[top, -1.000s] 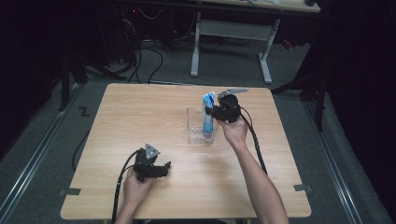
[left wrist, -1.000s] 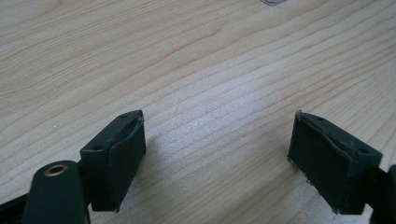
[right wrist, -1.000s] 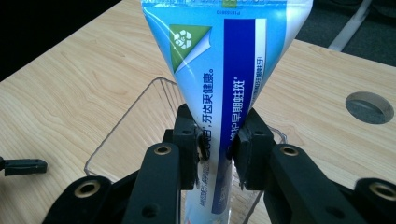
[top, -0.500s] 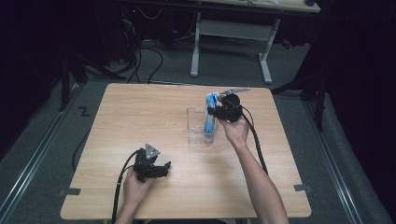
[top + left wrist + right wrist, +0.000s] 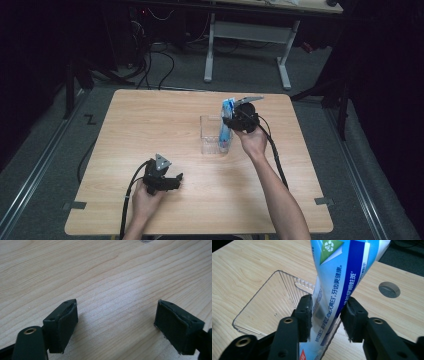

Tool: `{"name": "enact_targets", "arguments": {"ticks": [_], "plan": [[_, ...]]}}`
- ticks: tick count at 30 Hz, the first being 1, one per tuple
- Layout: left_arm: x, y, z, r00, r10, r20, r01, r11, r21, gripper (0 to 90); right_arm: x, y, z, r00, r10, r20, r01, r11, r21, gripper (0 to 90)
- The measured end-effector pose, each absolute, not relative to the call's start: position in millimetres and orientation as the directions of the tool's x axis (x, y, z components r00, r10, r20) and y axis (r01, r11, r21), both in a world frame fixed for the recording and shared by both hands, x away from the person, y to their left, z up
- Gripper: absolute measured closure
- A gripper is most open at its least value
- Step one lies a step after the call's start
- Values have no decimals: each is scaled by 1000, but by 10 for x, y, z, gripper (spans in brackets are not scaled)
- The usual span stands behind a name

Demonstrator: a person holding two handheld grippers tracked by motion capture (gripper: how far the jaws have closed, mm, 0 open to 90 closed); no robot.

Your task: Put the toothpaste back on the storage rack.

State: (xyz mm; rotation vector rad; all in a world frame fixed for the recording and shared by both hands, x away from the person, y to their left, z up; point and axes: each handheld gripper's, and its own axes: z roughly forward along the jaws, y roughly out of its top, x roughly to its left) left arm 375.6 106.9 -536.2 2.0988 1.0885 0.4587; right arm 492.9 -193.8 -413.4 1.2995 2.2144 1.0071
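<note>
Toothpaste tube [image 5: 338,277] was what your right claw [image 5: 231,121] had clenched, its two pads pressed against the tube's flat faces partway along its length. The tube stood nearly upright with a slight lean, its long axis running up and down; in the high view its lower end appeared to dip inside the right-hand wall of the clear plastic container [image 5: 210,136], though you could not tell whether it touched the bottom. That container sat right of the surface's [image 5: 150,120] middle, towards the far edge, with its open mouth facing up. In the right gripper view the bin's ribbed floor [image 5: 269,307] lay to the left of the tube, so the space to aim for was on that side. By my reading, you were lowering the tube in, and the move turned on keeping its long axis clear of the rim as it tipped. Your left claw [image 5: 116,322] was released, jaws spread wide over bare wood near the front-left part of the surface, well apart from the bin, so your right hand [image 5: 251,142] was plainly the nearer one.
</note>
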Motion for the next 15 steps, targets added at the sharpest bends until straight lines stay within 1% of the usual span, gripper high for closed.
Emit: {"name": "enact_targets", "arguments": {"ticks": [7,12,15], "plan": [[3756,1069,-5362,581,814,-13,559,-387,733,189,4885,-1930,-4096,-504,864,0,571,333,751,522],[3756,1069,-5362,581,814,-13,559,-387,733,189,4843,-1975,-4061,-494,869,-6,554,320,768,509],[3756,1069,-5362,581,814,-13,559,-387,733,189,4830,-2023,-4067,-487,874,9,555,301,775,504]]}}
